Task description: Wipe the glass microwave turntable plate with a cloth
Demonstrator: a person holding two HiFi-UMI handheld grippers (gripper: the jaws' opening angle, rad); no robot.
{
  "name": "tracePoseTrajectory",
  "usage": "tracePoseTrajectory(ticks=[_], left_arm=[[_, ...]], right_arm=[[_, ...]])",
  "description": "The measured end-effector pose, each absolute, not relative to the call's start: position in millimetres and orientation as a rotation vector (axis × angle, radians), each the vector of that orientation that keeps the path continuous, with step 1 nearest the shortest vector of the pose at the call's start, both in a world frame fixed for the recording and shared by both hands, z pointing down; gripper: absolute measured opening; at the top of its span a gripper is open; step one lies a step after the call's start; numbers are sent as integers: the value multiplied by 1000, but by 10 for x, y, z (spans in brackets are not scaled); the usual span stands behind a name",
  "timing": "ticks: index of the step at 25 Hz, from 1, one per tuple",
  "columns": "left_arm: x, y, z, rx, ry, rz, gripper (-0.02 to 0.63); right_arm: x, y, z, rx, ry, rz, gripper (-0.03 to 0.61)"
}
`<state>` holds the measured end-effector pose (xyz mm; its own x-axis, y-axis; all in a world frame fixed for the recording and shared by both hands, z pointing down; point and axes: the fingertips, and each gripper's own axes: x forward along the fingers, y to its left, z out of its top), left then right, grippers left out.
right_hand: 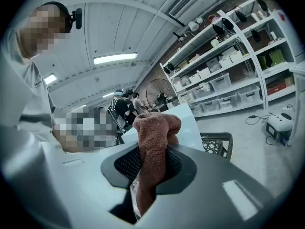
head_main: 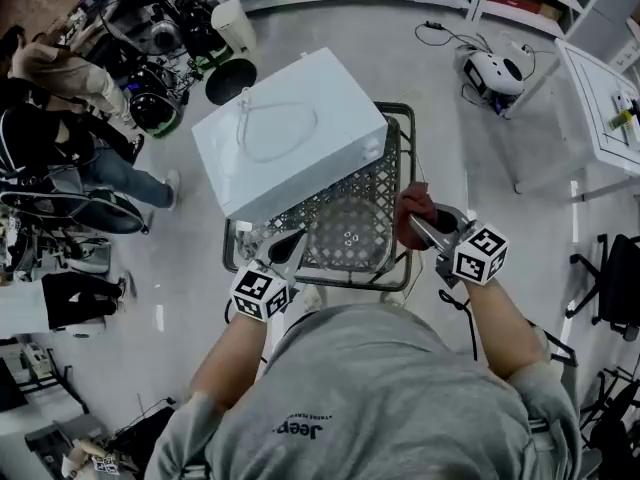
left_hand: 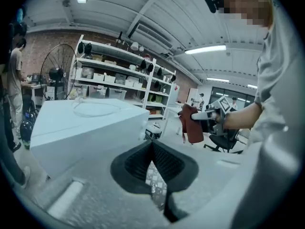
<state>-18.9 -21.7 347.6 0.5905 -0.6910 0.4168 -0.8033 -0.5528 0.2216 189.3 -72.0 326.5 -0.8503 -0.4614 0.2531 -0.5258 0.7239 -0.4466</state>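
A clear glass turntable plate [head_main: 280, 128] lies flat on top of a white microwave [head_main: 330, 158]; in the left gripper view the plate [left_hand: 95, 109] is a faint round outline on the microwave [left_hand: 71, 132]. The microwave stands on a metal mesh cart [head_main: 400, 168]. My right gripper [head_main: 418, 224] is shut on a red-brown cloth [head_main: 414, 213] at the cart's near right corner; the cloth [right_hand: 153, 142] bulges out above the jaws of the right gripper [right_hand: 152, 149]. My left gripper [head_main: 297, 236] hovers over the cart's near left side, shut with nothing in it [left_hand: 153, 147].
People sit among equipment at the far left [head_main: 60, 78]. A white device with cables [head_main: 495, 71] lies on the floor to the far right, beside a white table [head_main: 600, 98]. An office chair [head_main: 610, 278] stands at the right. Shelving [left_hand: 119, 75] and a fan [left_hand: 57, 73] stand behind.
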Motion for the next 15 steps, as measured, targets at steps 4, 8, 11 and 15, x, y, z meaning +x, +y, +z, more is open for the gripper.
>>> tracePoseTrajectory(ticks=[4,8,11,15], left_arm=[[-236,-214,3928,2428,-1114,472,-2],[-285,-133,4505,2462,-981,606,-2],[-300,-60,4926,2503,-900,741,-2],[-310,-55,5326,2534,-868,831,-2]], right_arm=[[1789,-814,3507,825,-2774,774,78],[1689,-854,3760,892,-2713,784,78],[1633,-857,3934,906,-2671,780,78],[1512,-973,4113,881,-2665,713,78]])
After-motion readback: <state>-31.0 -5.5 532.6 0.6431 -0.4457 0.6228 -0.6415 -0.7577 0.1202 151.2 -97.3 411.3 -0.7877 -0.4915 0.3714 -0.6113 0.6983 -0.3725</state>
